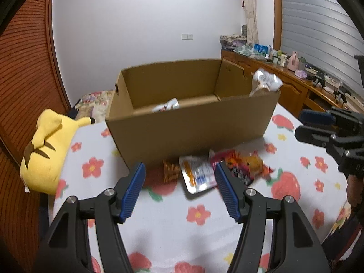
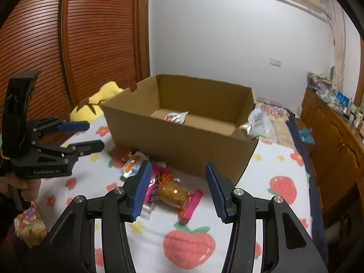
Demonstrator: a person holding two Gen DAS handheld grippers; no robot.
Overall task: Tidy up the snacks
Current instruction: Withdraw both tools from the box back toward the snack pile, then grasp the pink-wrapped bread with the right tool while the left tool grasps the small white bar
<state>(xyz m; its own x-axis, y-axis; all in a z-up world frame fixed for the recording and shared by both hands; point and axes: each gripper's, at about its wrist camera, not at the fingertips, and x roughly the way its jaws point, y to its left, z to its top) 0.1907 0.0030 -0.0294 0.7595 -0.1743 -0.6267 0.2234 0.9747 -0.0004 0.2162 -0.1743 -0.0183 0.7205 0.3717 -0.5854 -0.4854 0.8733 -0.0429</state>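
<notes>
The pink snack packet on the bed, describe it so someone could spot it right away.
Find the open cardboard box on the flowered bedsheet. Just in front of it lie loose snacks. The pink snack packet is the nearest, with a clear window showing something orange, unlike the white packet beside it.

The cardboard box hides most of its own floor behind its near wall, so only the top of one white packet inside shows, its print too small to read. At the box's 3 o'clock corner a crumpled white bag is half hidden by the rim. In front at 6 o'clock, the brown snack is blurred and partly covered by the silver-white packet.
</notes>
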